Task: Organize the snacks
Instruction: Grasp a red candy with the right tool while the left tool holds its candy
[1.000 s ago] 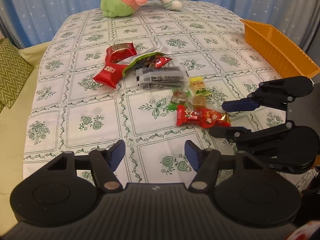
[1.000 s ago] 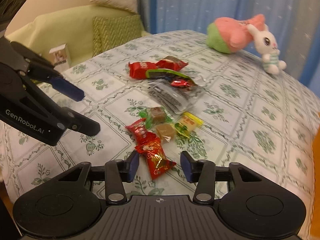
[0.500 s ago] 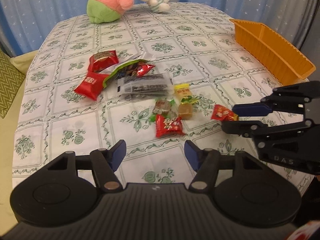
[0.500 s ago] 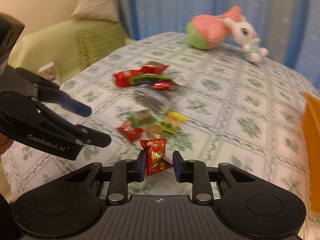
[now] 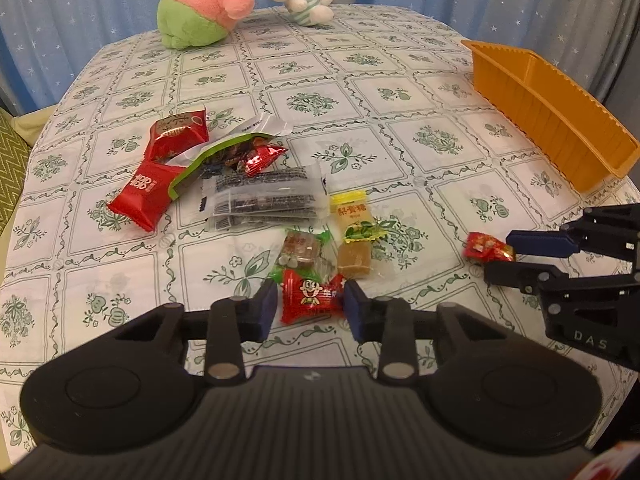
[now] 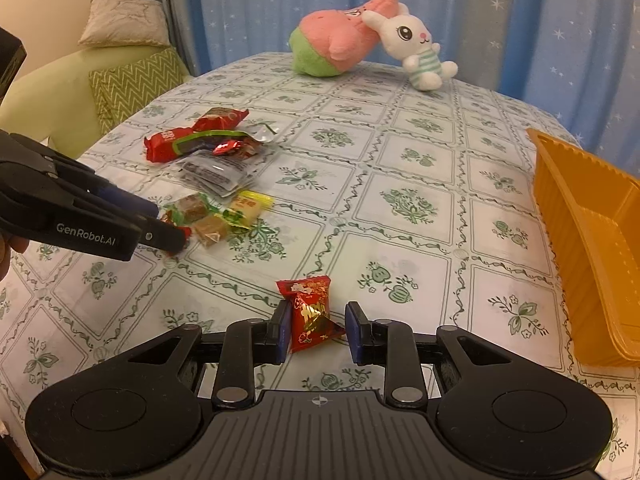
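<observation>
Your left gripper (image 5: 310, 306) sat low over the floral tablecloth (image 5: 400, 92) with its blue pads on either side of a red candy printed with a cartoon face (image 5: 309, 297); the pads touched the wrapper's ends, though I could not tell whether they were truly squeezing it. Your right gripper (image 6: 316, 330) had a red and gold candy (image 6: 310, 312) between its fingers: the left pad was against the wrapper, while a slight gap showed at the right pad, so a firm grip was not certain. The rest of the snack pile (image 5: 256, 196) lay just beyond your left gripper, near the table's middle. The orange tray (image 6: 588, 236) stood at the table's right edge, well apart from both candies.
</observation>
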A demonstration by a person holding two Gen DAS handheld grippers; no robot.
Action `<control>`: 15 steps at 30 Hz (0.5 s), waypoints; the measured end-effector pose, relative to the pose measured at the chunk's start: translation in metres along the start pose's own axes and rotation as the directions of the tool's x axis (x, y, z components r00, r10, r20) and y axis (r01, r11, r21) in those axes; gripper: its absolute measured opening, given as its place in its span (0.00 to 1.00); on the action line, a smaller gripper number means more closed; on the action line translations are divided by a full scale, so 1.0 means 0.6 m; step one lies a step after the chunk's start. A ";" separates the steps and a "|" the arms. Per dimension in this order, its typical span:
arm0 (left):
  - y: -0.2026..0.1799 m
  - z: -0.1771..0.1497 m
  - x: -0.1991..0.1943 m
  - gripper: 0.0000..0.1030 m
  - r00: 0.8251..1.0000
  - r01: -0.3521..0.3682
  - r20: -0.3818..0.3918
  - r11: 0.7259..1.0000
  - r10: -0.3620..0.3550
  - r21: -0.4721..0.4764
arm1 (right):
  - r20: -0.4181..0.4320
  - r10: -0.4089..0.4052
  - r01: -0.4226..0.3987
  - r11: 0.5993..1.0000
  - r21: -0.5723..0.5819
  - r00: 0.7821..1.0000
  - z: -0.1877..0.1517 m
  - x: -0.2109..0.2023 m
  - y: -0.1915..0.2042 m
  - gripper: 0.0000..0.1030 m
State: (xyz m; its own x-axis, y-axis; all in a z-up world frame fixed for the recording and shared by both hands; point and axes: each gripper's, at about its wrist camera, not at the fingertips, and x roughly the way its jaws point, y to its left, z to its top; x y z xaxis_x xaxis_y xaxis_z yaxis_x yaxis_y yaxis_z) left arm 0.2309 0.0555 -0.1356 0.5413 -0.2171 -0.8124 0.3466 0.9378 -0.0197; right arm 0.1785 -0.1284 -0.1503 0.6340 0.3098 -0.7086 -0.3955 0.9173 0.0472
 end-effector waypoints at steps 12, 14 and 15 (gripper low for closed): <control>-0.009 -0.001 0.004 0.20 1.000 -0.009 -0.005 1.000 0.009 0.021 | 0.006 0.026 -0.026 0.999 0.046 1.000 0.009 0.012 -0.007 0.51; -0.010 -0.001 0.002 0.20 1.000 -0.009 -0.005 1.000 0.009 0.021 | 0.005 0.026 -0.026 0.998 0.049 1.000 0.012 0.016 -0.007 0.51; -0.010 -0.001 0.000 0.20 1.000 -0.005 -0.006 1.000 0.005 0.018 | 0.001 0.028 -0.028 0.998 0.048 1.000 0.013 0.019 -0.007 0.51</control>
State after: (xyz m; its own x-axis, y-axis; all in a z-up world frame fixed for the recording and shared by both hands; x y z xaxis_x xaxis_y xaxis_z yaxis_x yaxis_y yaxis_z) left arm 0.2282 0.0499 -0.1362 0.5386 -0.2109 -0.8157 0.3580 0.9337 -0.0050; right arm 0.1924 -0.1268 -0.1530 0.6233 0.3353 -0.7064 -0.3808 0.9192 0.1003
